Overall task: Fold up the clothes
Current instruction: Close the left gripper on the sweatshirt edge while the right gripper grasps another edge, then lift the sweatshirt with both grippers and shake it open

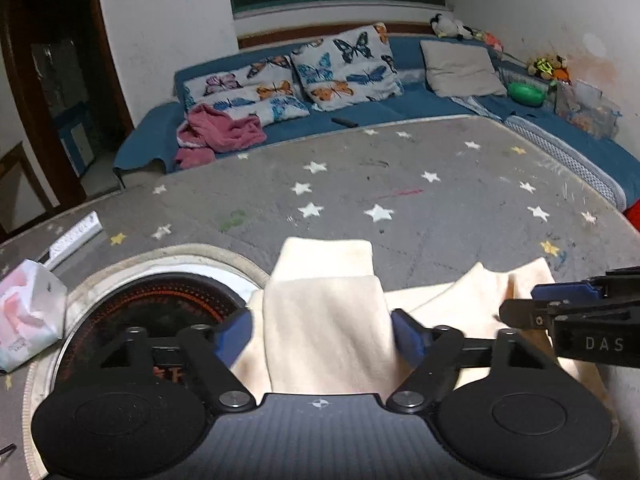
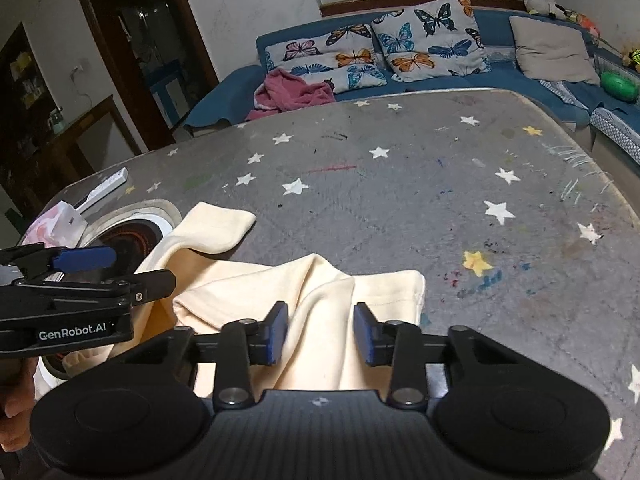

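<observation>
Garment: a cream garment [image 2: 304,292] lies rumpled across the lower middle of the right wrist frame on the star-printed table [image 2: 400,184], one sleeve [image 2: 216,226] thrown toward centre left.
Left gripper: my left gripper [image 1: 322,332] stands wide, its blue pads either side of a cloth band and not pinching it.
Right gripper: my right gripper [image 2: 320,334] is open too, straddling a raised ridge of fabric.
Risk, burner: the cloth's left edge drapes over the round cooktop [image 1: 160,300] at lower left; a careless drag could snag it on the rim.
Risk, grip: closing on that bunched ridge, I judge, may catch several layers and skew the fold.
Risk, crowding: my two grippers sit close and could collide.
</observation>
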`<state>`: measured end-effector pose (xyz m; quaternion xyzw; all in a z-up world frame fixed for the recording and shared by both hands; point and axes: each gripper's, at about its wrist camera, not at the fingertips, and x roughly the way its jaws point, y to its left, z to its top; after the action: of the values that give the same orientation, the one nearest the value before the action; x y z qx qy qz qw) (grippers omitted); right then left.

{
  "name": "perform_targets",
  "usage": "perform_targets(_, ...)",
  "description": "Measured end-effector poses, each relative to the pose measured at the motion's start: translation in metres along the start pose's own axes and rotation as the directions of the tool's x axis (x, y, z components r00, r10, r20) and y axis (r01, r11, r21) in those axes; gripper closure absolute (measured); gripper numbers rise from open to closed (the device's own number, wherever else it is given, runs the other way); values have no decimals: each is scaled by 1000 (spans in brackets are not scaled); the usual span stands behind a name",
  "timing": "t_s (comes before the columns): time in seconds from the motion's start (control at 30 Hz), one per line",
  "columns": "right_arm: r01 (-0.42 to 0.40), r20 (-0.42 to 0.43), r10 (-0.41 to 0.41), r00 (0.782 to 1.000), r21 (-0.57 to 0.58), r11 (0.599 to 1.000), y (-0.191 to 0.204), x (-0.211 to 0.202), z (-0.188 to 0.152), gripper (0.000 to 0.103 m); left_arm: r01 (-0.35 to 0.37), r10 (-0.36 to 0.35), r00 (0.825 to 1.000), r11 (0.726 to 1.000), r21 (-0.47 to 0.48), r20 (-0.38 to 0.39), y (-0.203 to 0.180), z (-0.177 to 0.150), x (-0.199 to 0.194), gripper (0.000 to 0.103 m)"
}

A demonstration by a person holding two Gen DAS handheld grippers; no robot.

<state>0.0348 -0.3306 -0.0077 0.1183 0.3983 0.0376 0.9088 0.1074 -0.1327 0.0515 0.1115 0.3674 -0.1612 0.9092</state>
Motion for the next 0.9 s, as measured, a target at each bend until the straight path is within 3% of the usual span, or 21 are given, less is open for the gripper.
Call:
perform_targets(0.07, -3, -10, 3, 1000, 7, 1000, -1, 3, -1, 80, 19, -19, 1000, 1000, -9, -13, 3, -1, 4, 58)
perform_targets(0.13, -1, -7, 1, 1000, 9, 1000, -1, 2, -3, 89, 37, -38, 999, 999, -23, -23, 7, -4, 6, 80)
perform_targets(0.3, -4, 33, 3, 999, 8, 1000, 2, -12, -5, 95, 56, -56, 998, 996, -71, 2, 18, -8, -7, 93)
perform_targets(0.57, -33, 121, 34, 992, -11, 999, 11, -60, -14, 95, 58, -40, 992, 987, -153, 120, 46, -19, -67, 95)
perform_targets(0.77, -39, 193, 45, 980, -33, 999, 19, -102, -30, 96, 53, -31, 991, 984, -167, 131, 50, -27, -87, 95)
perform_targets(0.87, -35, 220, 41, 975, -31, 999, 21, -119, -40, 96, 57, -39, 991, 988, -145, 125, 40, -27, -87, 86)
perform_targets(0.9, -31, 228, 37, 973, -31, 999, 22, -124, -43, 96, 58, -41, 992, 989, -138, 122, 37, -27, -86, 69)
